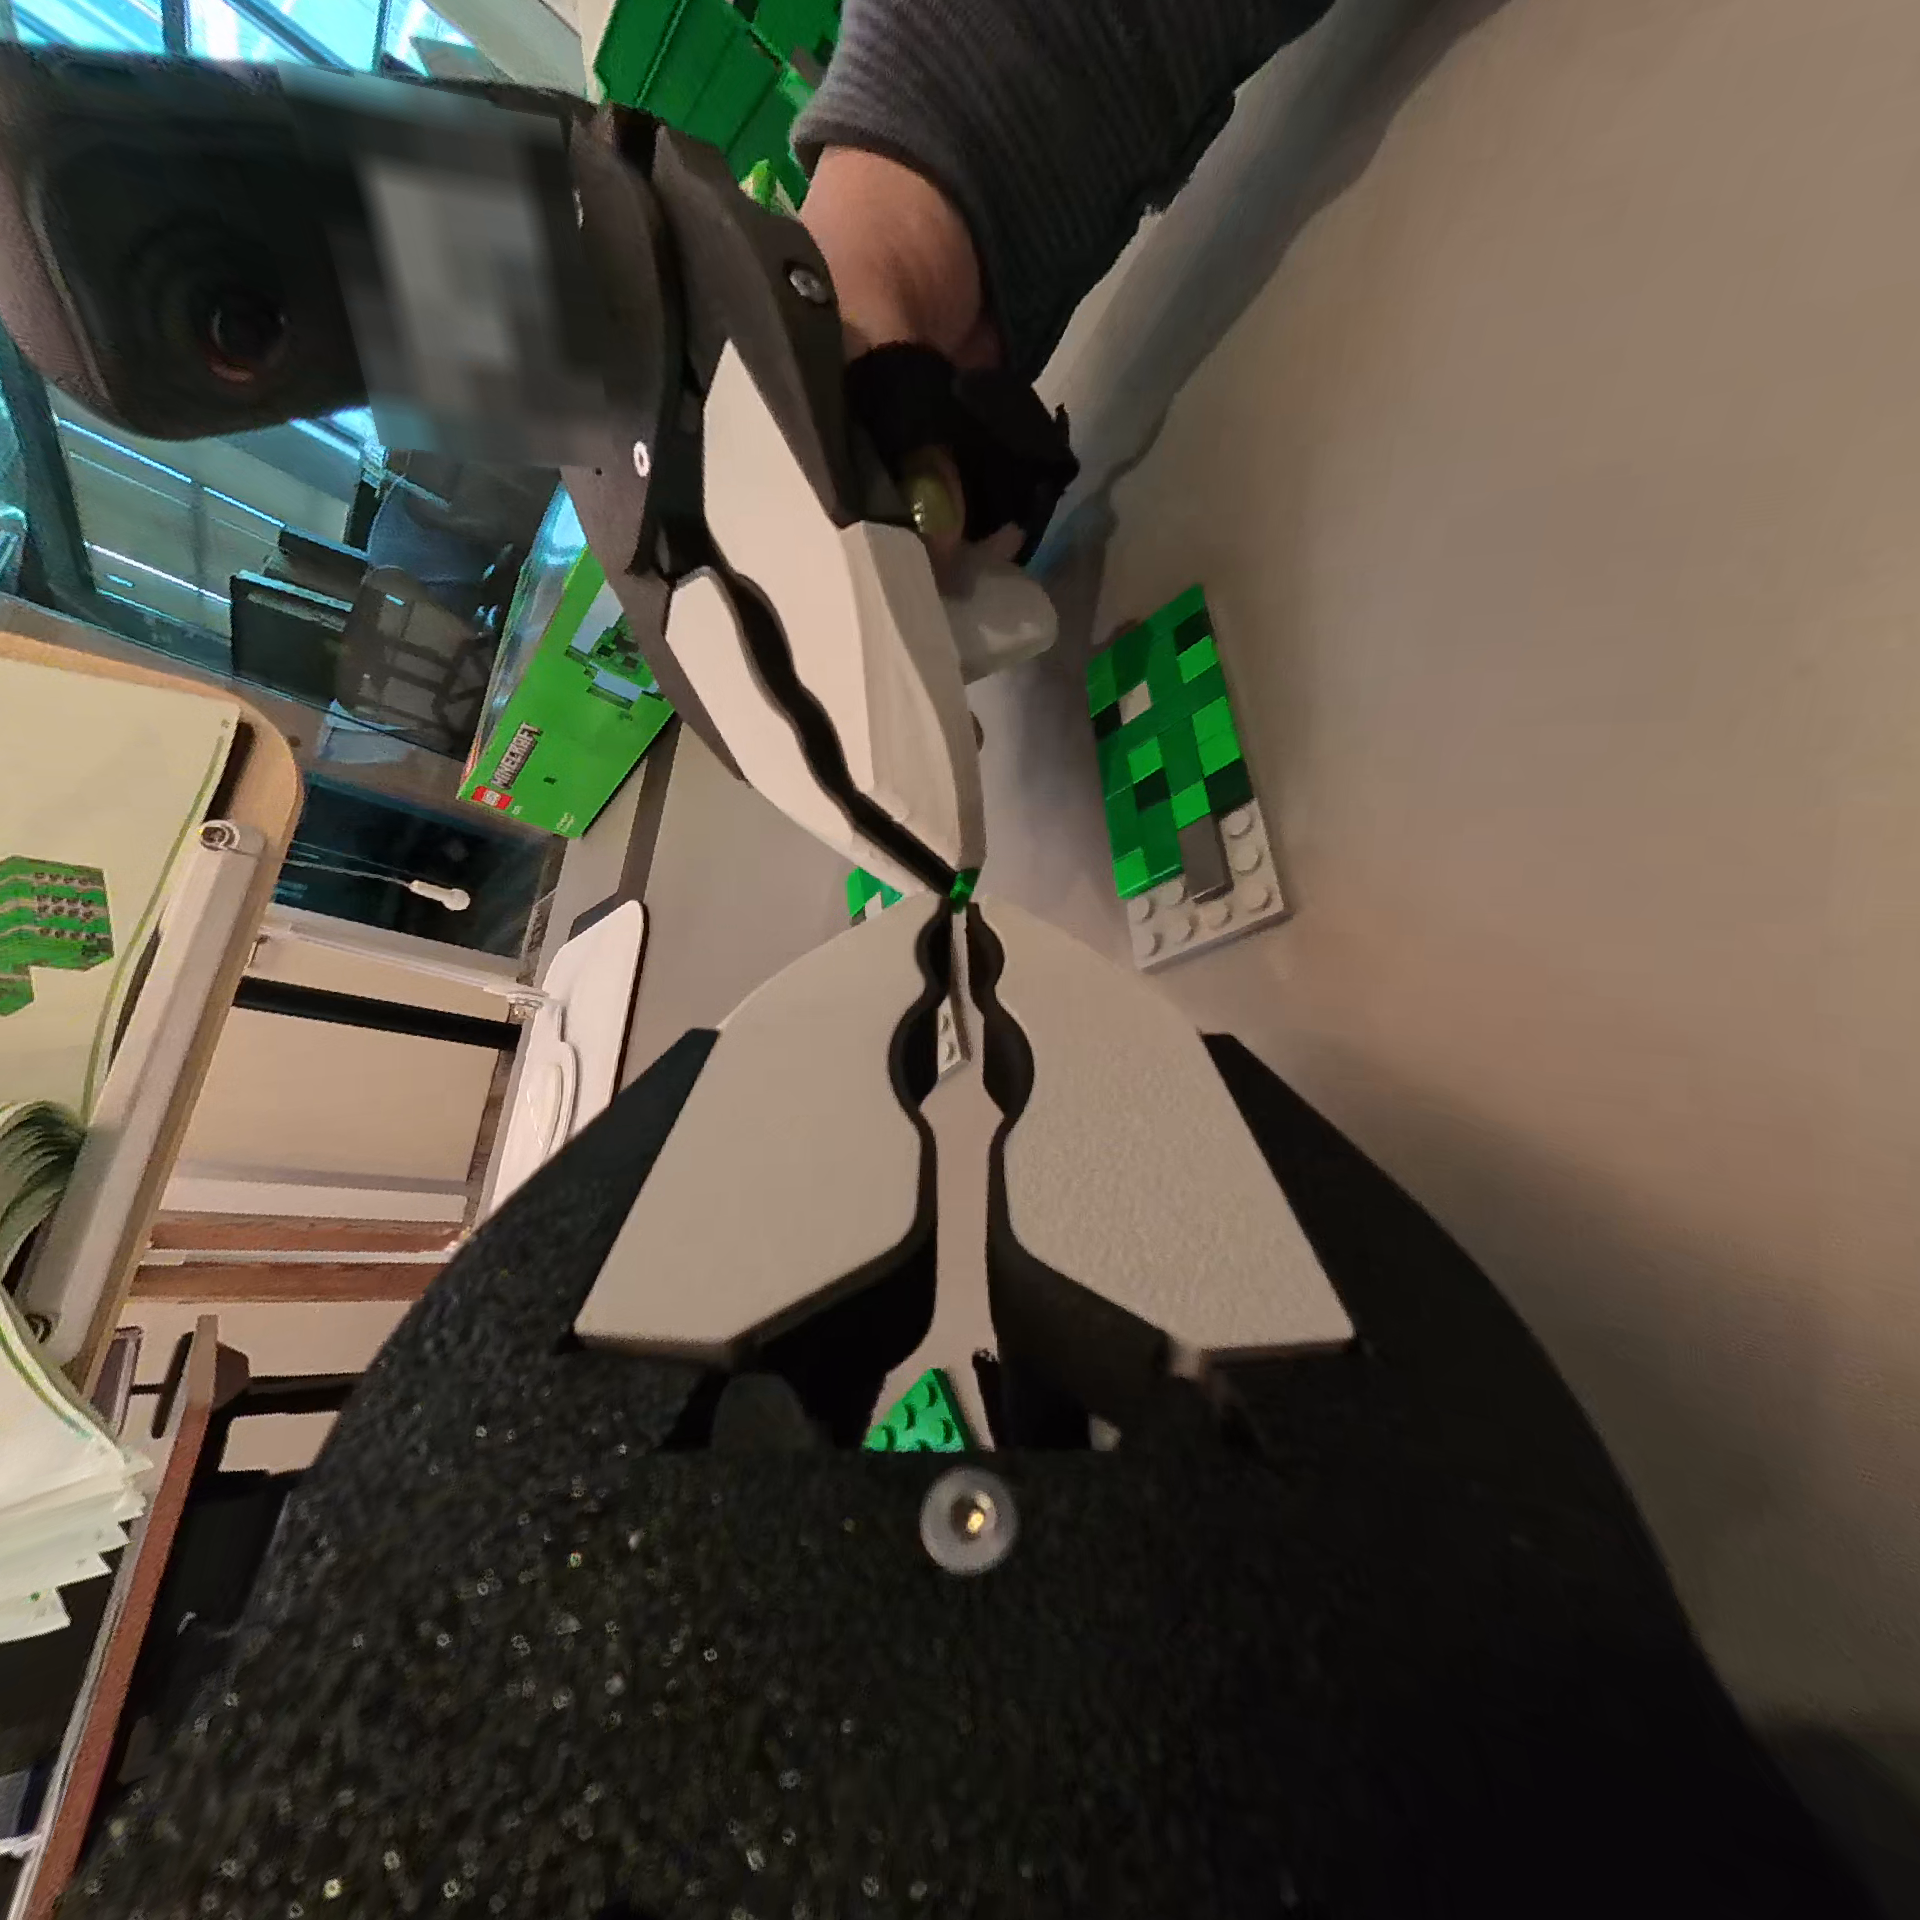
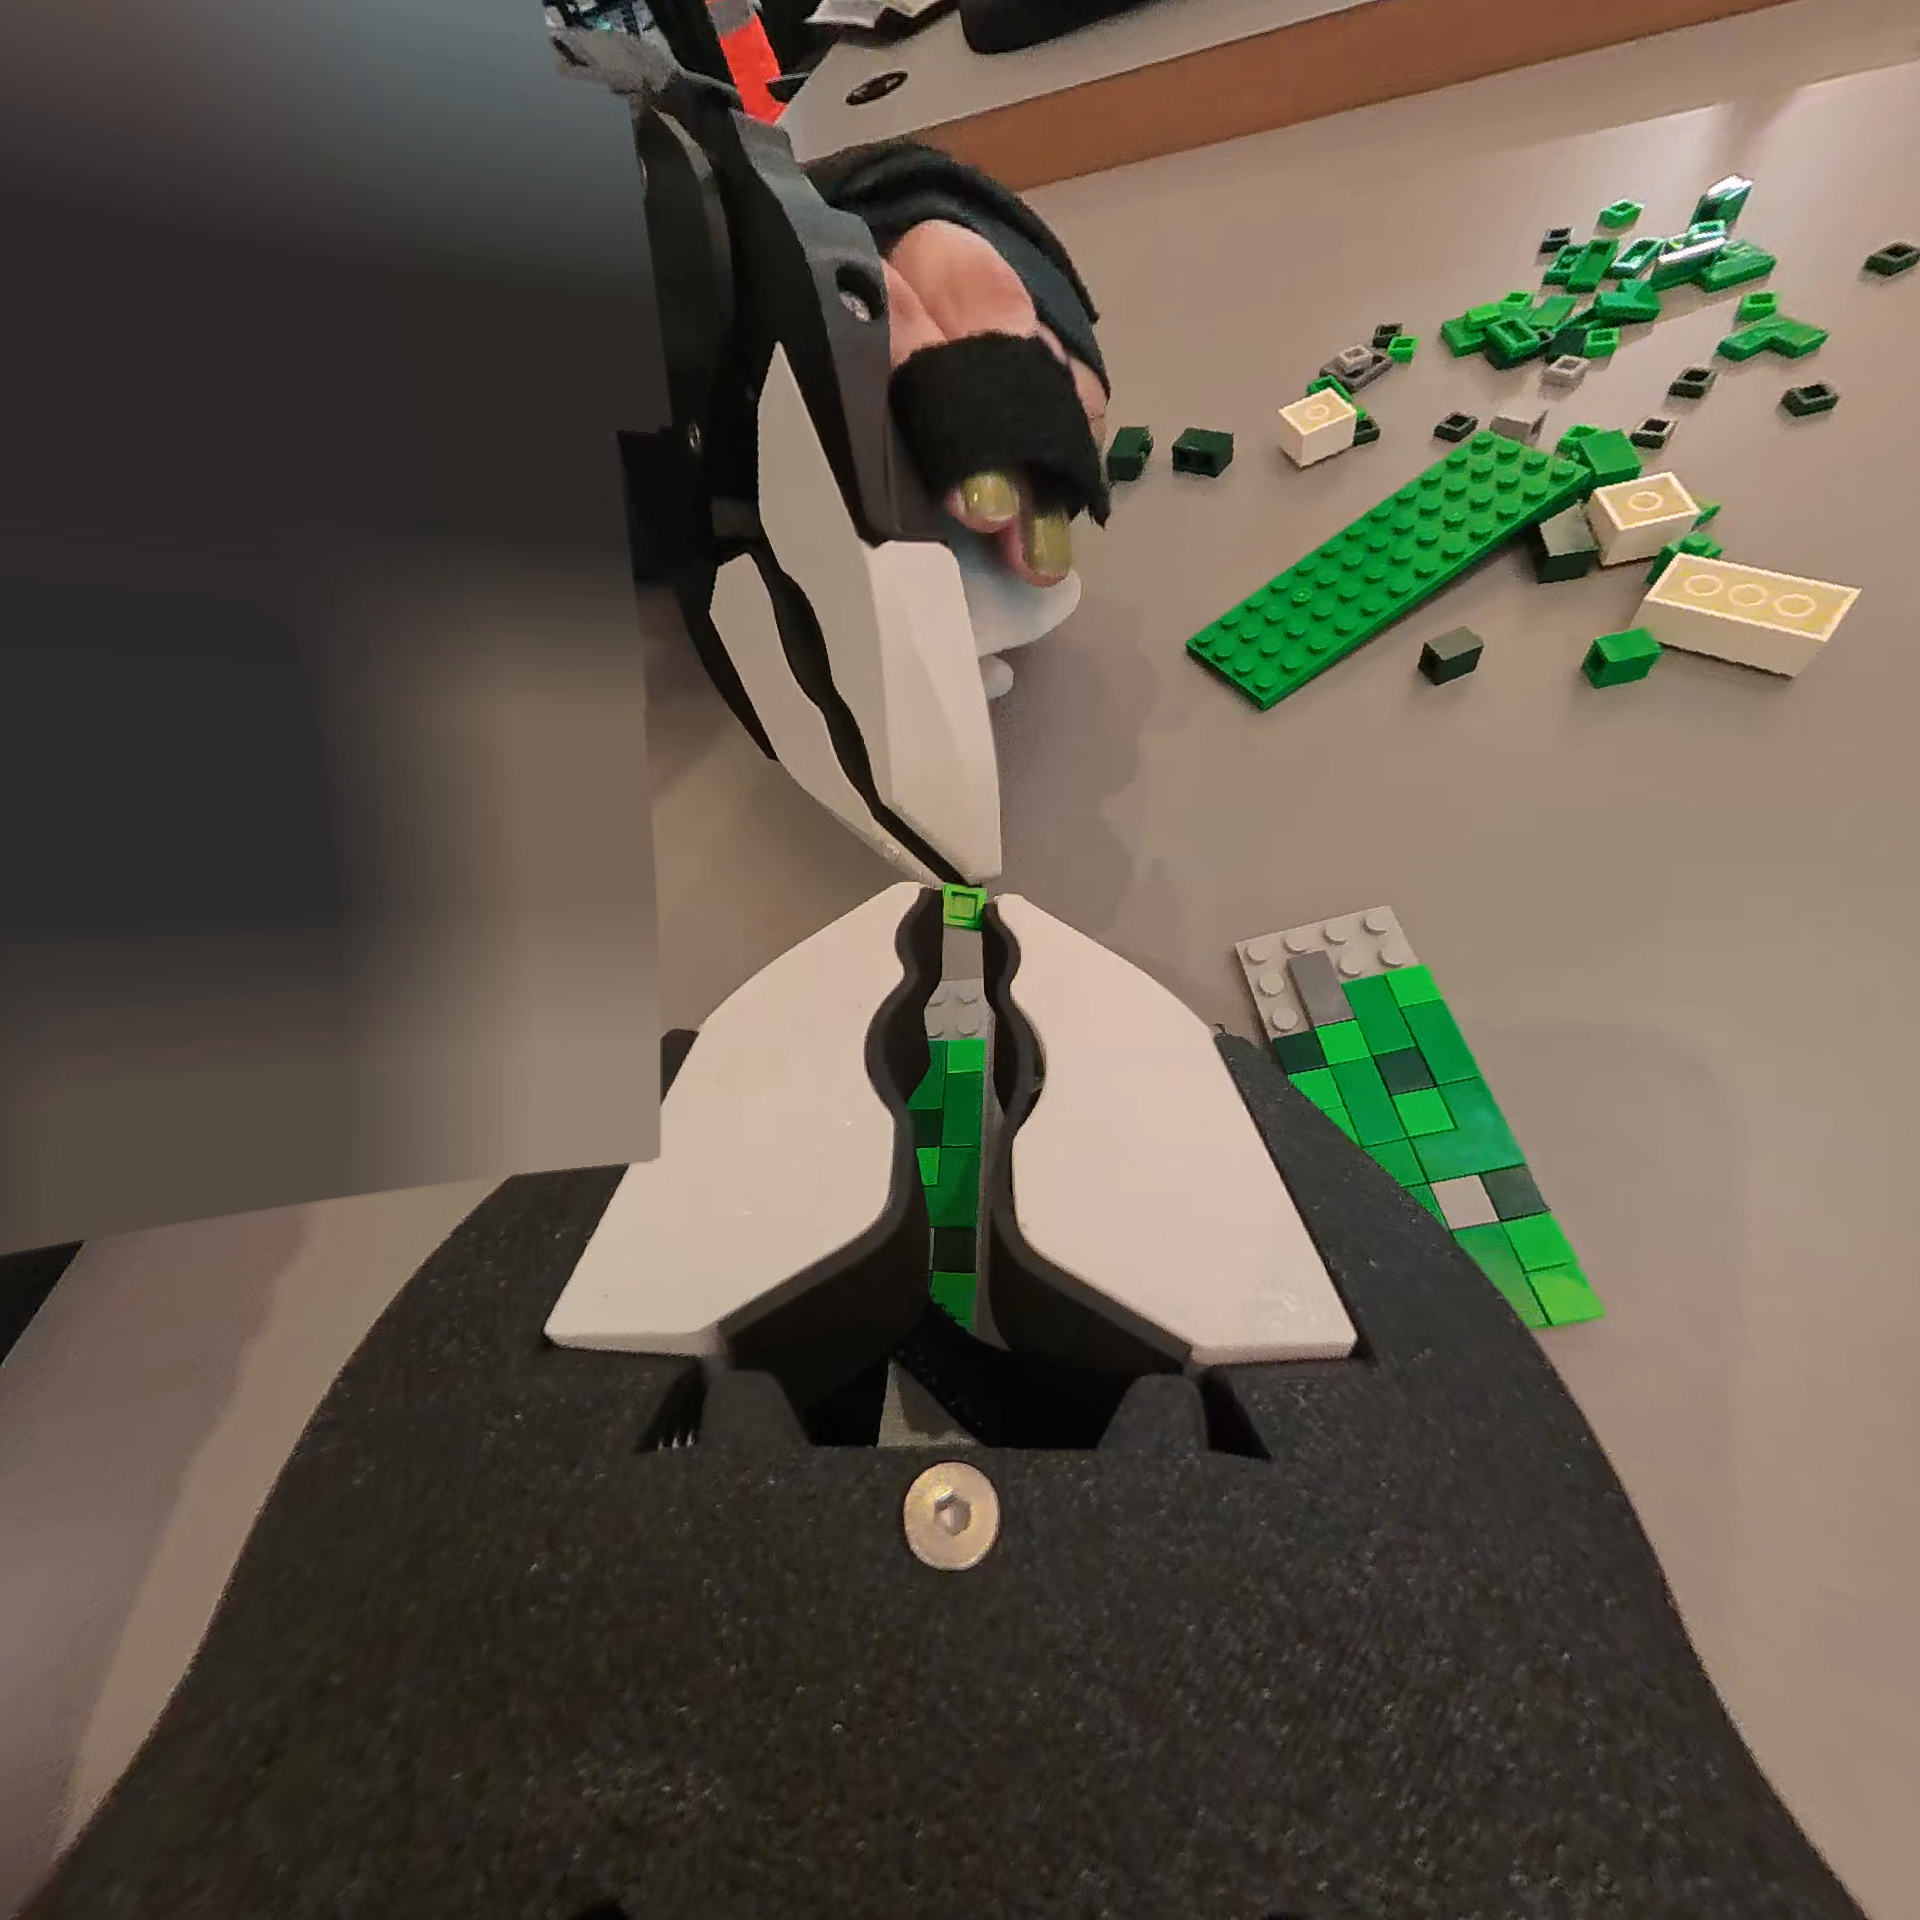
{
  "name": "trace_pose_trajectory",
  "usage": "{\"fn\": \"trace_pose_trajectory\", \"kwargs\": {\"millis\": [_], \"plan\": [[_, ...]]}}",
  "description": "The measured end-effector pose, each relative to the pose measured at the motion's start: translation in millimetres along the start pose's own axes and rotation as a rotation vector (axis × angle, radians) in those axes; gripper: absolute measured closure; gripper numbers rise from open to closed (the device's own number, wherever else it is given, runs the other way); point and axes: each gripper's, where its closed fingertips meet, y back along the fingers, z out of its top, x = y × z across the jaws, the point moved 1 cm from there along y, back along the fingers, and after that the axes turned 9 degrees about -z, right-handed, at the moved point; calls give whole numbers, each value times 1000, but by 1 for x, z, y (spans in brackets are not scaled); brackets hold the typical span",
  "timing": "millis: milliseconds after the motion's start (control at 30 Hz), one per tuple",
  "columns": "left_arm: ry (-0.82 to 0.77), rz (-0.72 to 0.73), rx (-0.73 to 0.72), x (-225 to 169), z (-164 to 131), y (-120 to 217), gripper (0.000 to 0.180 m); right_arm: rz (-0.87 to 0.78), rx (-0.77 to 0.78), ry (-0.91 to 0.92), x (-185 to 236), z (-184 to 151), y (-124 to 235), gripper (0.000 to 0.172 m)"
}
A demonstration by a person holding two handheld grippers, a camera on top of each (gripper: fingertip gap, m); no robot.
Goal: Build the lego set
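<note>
A small bright green square tile (image 2: 963,904) sits between the tips of both grippers, which meet tip to tip above the grey table (image 2: 1351,810). My right gripper (image 2: 963,908) is shut on the tile's two side edges. My left gripper (image 1: 956,916) comes from the opposite side and is shut on the tile (image 1: 961,885), seen edge-on at its tips. The left gripper also shows in the right wrist view (image 2: 961,871), the right gripper in the left wrist view (image 1: 940,868). A grey plate partly covered with green tiles (image 2: 1423,1122) lies on the table just right of the grippers.
A second tiled grey plate (image 2: 951,1101) shows through my right fingers. A long green plate (image 2: 1392,561), white bricks (image 2: 1745,613) and several loose green pieces (image 2: 1610,301) lie far right. A gloved hand (image 2: 987,405) holds the left gripper. A green box (image 1: 566,717) stands at the table's end.
</note>
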Motion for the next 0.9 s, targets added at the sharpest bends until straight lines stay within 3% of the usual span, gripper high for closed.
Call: {"fn": "trace_pose_trajectory", "kwargs": {"millis": [567, 667, 767, 900], "plan": [[-69, 23, -26, -2, 11, 0, 179, 98, -19, -53, 8, 1, 5, 165], [113, -20, -39, 3, 10, -1, 180, 48, -40, -17, 3, 3, 4, 169], [401, -32, -122, 18, 4, 1, 180, -55, -101, 61, -6, 12, 9, 157], [848, -100, -255, 31, -6, 3, 180, -338, -107, 372, -17, 20, 16, 154]]}}
